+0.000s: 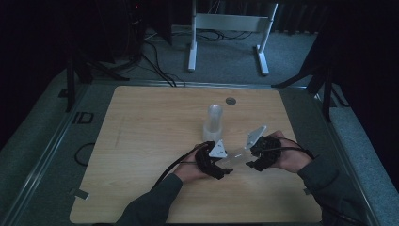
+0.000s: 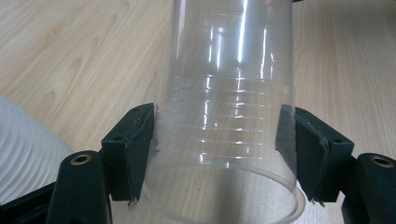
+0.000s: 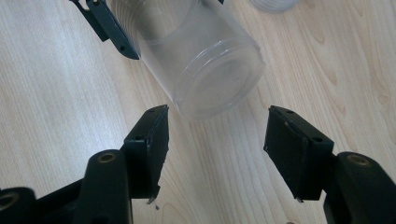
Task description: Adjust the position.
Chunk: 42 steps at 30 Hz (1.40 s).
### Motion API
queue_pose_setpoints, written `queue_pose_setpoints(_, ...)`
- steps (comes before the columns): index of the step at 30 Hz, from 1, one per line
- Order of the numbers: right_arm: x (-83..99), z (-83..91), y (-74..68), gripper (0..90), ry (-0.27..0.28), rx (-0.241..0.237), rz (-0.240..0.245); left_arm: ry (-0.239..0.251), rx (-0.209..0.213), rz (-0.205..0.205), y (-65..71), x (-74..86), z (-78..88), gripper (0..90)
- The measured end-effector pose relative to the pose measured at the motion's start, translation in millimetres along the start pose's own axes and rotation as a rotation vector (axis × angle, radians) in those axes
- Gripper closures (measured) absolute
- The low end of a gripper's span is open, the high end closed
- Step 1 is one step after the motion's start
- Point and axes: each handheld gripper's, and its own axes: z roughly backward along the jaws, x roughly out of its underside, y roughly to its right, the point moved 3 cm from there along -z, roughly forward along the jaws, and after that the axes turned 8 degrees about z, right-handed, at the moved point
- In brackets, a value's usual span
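Currently a clear plastic cup (image 2: 226, 116) is clamped by the left gripper (image 2: 219, 154) near its rim, held above the table (image 1: 141, 141). Its long axis points toward the right gripper (image 3: 215, 154), whose jaws stand apart and empty, the cup's base (image 3: 219, 88) just ahead of them.

Clear cup (image 3: 205, 56) just beyond R gripper (image 3: 217, 151), jaws apart.
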Motion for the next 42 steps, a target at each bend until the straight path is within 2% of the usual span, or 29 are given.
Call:
queue_pose_setpoints(10,-4.0,-2.0,-2.2,39.6,-0.05,-0.038,0.054,-0.029,0.008,-0.038,3.7,0.9,-1.1,29.6)
queue_pose_setpoints(26,-8.2,-3.8,-6.8,39.5,-0.12,-0.082,0.1,-0.083,0.021,-0.097,8.3,-1.1,1.3,29.6)
queue_pose_setpoints(35,-11.5,-4.8,-8.2,39.5,-0.135,-0.095,0.123,-0.095,0.029,-0.108,8.5,-0.1,1.5,29.6)
queue_pose_setpoints(42,-16.3,-5.7,-10.7,39.0,-0.147,-0.101,0.146,-0.13,0.029,-0.137,9.8,1.7,1.6,29.6)
